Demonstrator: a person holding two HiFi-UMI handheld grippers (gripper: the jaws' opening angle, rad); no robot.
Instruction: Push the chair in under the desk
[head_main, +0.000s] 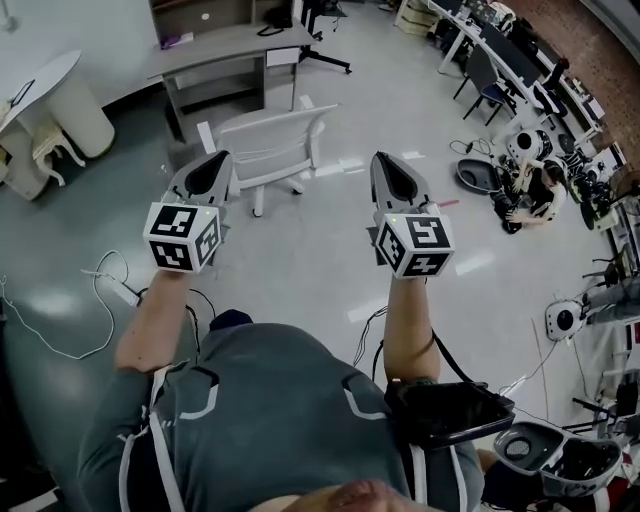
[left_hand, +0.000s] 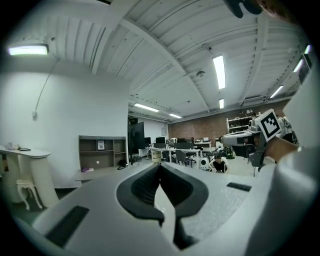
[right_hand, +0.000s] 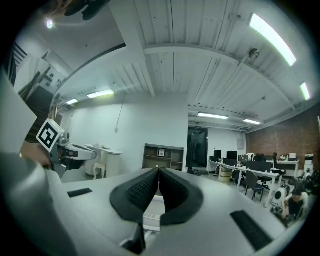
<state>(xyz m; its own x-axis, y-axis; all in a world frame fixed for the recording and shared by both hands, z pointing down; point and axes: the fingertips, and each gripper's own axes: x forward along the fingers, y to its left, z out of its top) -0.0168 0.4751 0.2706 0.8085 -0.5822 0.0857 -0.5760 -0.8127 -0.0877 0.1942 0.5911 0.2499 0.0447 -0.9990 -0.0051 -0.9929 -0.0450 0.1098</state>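
I hold both grippers out level. The left gripper (head_main: 214, 165) and right gripper (head_main: 388, 168) each have their jaws pressed together on nothing. The white chair (head_main: 270, 145) stands on the floor ahead, between them, still out from the grey desk (head_main: 230, 45).

It was an open-plan office doubling as a robotics lab — rows of desks (head_main: 497, 45) with monitors (left_hand: 160, 140) and office chairs (head_main: 487, 85) beside a brick wall (left_hand: 200, 127), strip lights (left_hand: 218, 71) overhead, cables (head_main: 60, 352) and white equipment (head_main: 563, 320) on the glossy floor (head_main: 300, 270).
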